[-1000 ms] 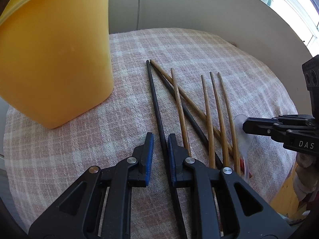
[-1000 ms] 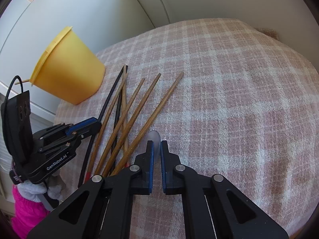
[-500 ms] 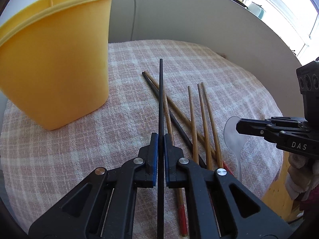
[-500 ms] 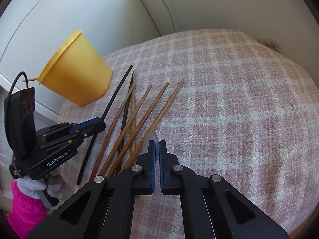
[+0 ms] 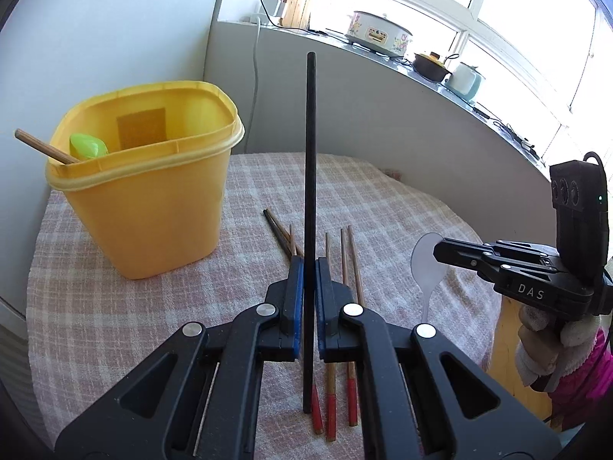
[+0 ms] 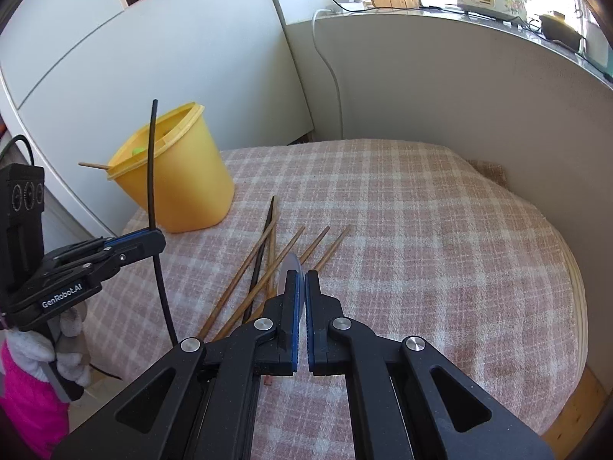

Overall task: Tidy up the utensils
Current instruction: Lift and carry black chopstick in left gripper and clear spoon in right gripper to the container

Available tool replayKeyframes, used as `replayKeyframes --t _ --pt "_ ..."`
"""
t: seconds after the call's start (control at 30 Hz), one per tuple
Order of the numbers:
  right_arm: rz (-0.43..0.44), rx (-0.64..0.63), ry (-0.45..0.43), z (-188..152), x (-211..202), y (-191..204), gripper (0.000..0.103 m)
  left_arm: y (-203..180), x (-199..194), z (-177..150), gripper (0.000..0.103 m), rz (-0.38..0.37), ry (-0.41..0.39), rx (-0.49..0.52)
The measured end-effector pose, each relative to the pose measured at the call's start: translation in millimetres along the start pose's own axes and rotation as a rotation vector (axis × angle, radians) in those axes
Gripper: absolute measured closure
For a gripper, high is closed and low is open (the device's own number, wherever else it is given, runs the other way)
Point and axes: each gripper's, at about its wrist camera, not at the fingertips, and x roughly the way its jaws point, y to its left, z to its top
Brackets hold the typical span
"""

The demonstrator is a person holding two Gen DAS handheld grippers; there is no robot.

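Observation:
My left gripper [image 5: 308, 268] is shut on a black chopstick [image 5: 310, 176] and holds it upright above the table; it also shows in the right wrist view [image 6: 151, 176]. My right gripper [image 6: 301, 280] is shut on a clear plastic spoon [image 6: 288, 268], whose bowl shows in the left wrist view [image 5: 426, 264]. A yellow container [image 5: 153, 191] stands at the back left and holds a green spoon [image 5: 87, 146] and a wooden chopstick [image 5: 42, 146]. Several wooden chopsticks [image 6: 264, 268] and one black one [image 6: 260, 257] lie on the checked cloth [image 6: 421, 230].
A grey wall [image 5: 383, 122] curves round the back of the table. A sill above it carries a white pot [image 5: 377, 32] and other cookware. The table's right edge [image 6: 574, 306] drops off.
Both grippers have risen well above the table. The left has lifted the black chopstick off the cloth and tilted it upright; the right has lifted the clear spoon.

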Motion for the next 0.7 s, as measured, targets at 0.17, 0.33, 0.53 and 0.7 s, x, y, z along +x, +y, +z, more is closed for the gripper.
replayKeyframes --t 0.17,0.33,0.53,0.7 --pt "-0.017 -0.035 -0.055 2 -21 6 0.102 1 -18 8 0.100 -0.005 -0.049 -0.002" --pt "-0.036 -0.071 -0.120 12 -37 16 0.102 7 -42 17 0.100 -0.002 -0.114 -0.008" --pt "-0.042 -0.106 -0.184 29 -50 31 0.102 17 -75 30 0.100 0.017 -0.201 -0.013" --pt "-0.040 -0.129 -0.224 43 -54 45 0.102 28 -96 42 0.100 0.028 -0.258 -0.030"
